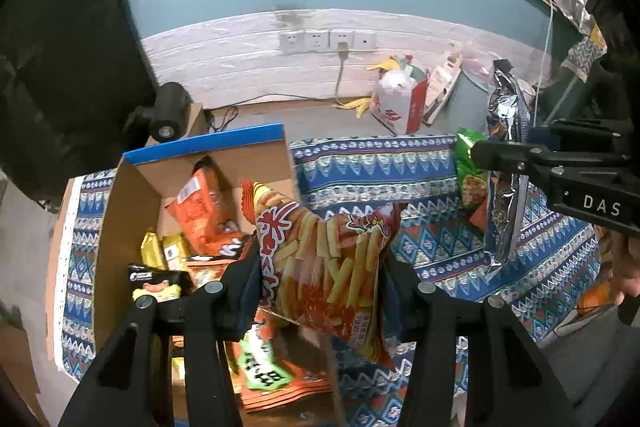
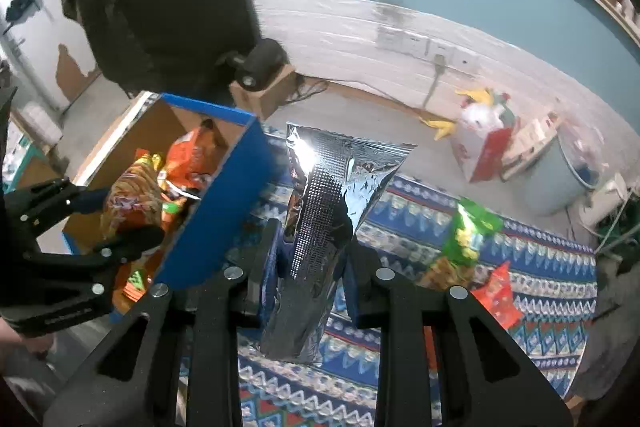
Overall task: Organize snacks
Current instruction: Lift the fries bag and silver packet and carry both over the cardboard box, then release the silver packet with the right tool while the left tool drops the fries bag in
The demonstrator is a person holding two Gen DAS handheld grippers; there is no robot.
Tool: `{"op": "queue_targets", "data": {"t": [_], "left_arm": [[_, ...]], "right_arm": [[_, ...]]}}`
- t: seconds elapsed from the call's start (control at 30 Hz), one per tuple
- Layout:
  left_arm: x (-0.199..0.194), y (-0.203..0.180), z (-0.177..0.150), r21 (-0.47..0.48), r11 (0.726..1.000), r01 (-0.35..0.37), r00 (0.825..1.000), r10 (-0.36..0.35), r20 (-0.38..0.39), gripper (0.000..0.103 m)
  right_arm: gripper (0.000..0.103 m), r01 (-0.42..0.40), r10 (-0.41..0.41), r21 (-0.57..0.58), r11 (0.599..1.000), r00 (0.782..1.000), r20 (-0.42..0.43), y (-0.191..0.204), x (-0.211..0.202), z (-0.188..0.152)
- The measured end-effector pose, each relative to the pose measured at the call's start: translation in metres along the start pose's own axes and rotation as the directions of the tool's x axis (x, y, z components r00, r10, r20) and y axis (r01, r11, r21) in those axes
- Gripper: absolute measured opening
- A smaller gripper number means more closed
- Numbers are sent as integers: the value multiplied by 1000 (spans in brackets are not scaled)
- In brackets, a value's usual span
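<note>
My left tool (image 1: 320, 267) is clenched on the red fries bag (image 1: 324, 259), a crinkly printed pouch pinched at its sides; its lower end hangs down between the arms, and it sits above the near right corner of the cardboard box (image 1: 132, 195). My right tool (image 2: 308, 251) is clamped on the silver foil bag (image 2: 320, 219), mirror-shiny with a dotted seal strip, standing upright ahead of the fingers; its foot is cut off behind the tool's frame.

The left view looks down into the box: an orange packet (image 1: 204, 211) leaning on the back wall, small yellow sachets (image 1: 164, 247) and a black-and-yellow packet (image 1: 160, 283), with more flat packs half hidden under my tool. The right view shows only the box's blue outer wall (image 2: 216, 211) and a blurred jumble inside, to the left of my tool.

Right of the foil bag, a green bag (image 2: 468, 239) and a small red pouch (image 2: 500, 295) lie on the blue patterned cloth (image 2: 552, 291) over the desk; their print is too smeared to read.
</note>
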State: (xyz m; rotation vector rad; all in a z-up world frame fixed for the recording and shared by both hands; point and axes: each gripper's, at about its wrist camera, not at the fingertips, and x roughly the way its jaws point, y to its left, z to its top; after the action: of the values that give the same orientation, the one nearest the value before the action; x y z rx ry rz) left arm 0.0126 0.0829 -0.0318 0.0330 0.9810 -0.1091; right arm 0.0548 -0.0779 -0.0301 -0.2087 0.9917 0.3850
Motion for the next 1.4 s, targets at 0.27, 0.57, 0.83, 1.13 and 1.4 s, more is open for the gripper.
{"op": "queue_targets", "data": {"t": [0.27,0.57,0.83,1.13,1.4], "left_arm": [[-7,40,-6,-68,997,-19,1000,20,2,52],[-11,93,-20,-157,986,-64,998,64,-10,52],[-7,119,-30,-193,976,-96,995,92,-30,52],[-1,134,-36,-225,966,-130,991,118,-66,55],[0,133,-36,-230,960,-162,986,147,-80,73]], "right_arm": [[26,-46,46,-38,998,999,-16,43,21,24],[26,-109,108,-62,992,994,-24,87,41,47],[26,-153,149,-91,984,988,-46,123,59,58],[26,-180,171,-84,980,980,-100,141,84,59],[36,-207,201,-49,977,973,-118,143,96,59]]}}
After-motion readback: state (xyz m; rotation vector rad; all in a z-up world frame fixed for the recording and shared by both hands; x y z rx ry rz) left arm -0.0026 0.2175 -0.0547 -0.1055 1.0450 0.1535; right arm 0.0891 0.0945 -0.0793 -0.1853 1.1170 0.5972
